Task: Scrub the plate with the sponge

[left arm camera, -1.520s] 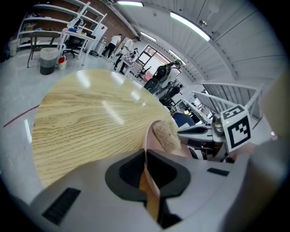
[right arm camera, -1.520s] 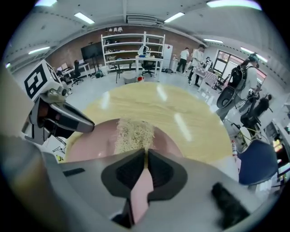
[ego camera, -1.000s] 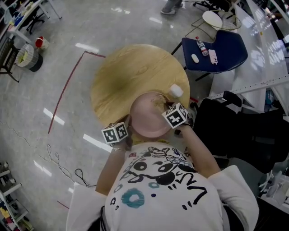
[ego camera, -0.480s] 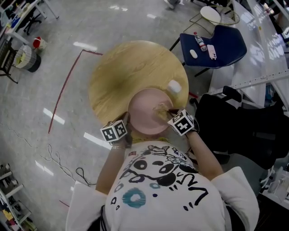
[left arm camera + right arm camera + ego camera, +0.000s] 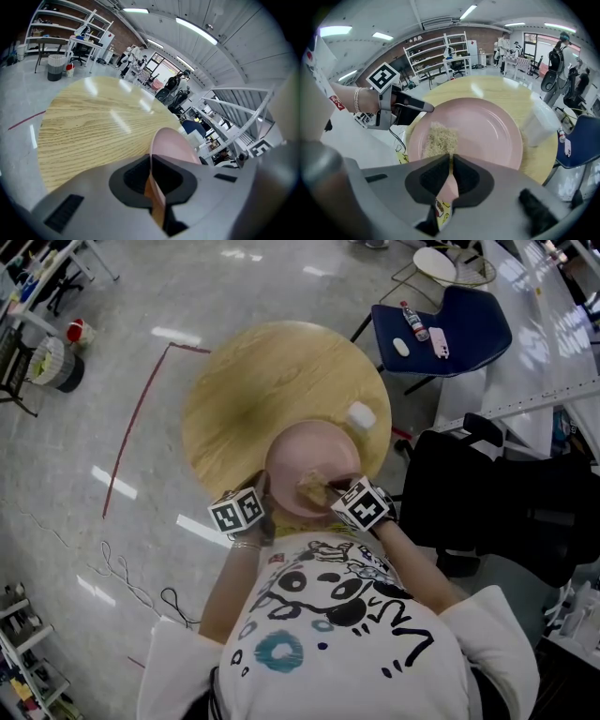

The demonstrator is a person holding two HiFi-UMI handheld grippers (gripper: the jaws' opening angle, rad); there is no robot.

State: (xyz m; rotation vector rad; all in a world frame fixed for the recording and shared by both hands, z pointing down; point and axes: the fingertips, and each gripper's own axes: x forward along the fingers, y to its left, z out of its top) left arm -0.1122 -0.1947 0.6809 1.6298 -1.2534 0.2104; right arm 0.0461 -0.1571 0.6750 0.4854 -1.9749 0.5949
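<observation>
A pink plate (image 5: 314, 454) sits at the near edge of the round wooden table (image 5: 253, 390). My left gripper (image 5: 262, 505) is shut on the plate's near-left rim; in the left gripper view the plate (image 5: 174, 143) runs edge-on between the left gripper (image 5: 150, 158) jaws. My right gripper (image 5: 336, 491) is shut on a tan sponge (image 5: 314, 487) that lies on the near part of the plate. In the right gripper view the sponge (image 5: 439, 137) rests flat on the plate (image 5: 492, 129) just beyond the right gripper (image 5: 451, 158), and the left gripper (image 5: 423, 107) pinches the rim at the left.
A white block-like object (image 5: 361, 415) (image 5: 539, 123) stands on the table just right of the plate. A blue chair (image 5: 455, 329) with small items stands at the far right, and a black bag (image 5: 487, 498) sits close on the right. A red tape line (image 5: 141, 413) marks the floor.
My right gripper has slid the sponge from the plate's right side toward its near edge and a little left. The left gripper has kept its hold on the rim.
</observation>
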